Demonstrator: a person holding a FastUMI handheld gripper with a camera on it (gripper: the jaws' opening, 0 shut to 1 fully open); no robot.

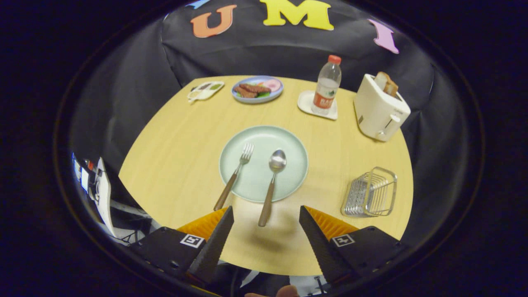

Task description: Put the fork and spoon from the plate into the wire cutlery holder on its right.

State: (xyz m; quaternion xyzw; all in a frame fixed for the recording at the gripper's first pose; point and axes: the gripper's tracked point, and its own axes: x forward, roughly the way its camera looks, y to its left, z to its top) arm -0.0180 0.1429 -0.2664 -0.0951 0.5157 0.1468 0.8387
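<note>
Gripper view looks down over a round wooden desk (181, 165), and running left to right across it: a small dish (205, 90) at the far left rim, then a blue plate of food (257, 88), then the pale green plate (264, 163) at the middle. On that plate the fork (234, 176) lies to the left, tines up on the plate and its wooden handle sloping off the near rim onto the desk; just beside it, apart and not touching, the spoon (272, 185) lies with its bowl on the plate and its handle reaching over the rim toward the fingers. Farther right stand a water bottle (327, 85) on a coaster, a toaster (379, 108) with bread in it, and nearest on the right the wire holder (371, 192), well apart from the plate and with nothing in it. The claw (266, 216) hangs above the near edge of the desk, spread wide and holding nothing, the spoon's handle end lying between its two fingers. Both pieces look light and stiff; the metal heads are likely slick, so the wooden handles, which overhang the rim and sit slightly raised, seem the better place to pinch. Neither piece has been lifted yet, so the task stands at its start.
</note>
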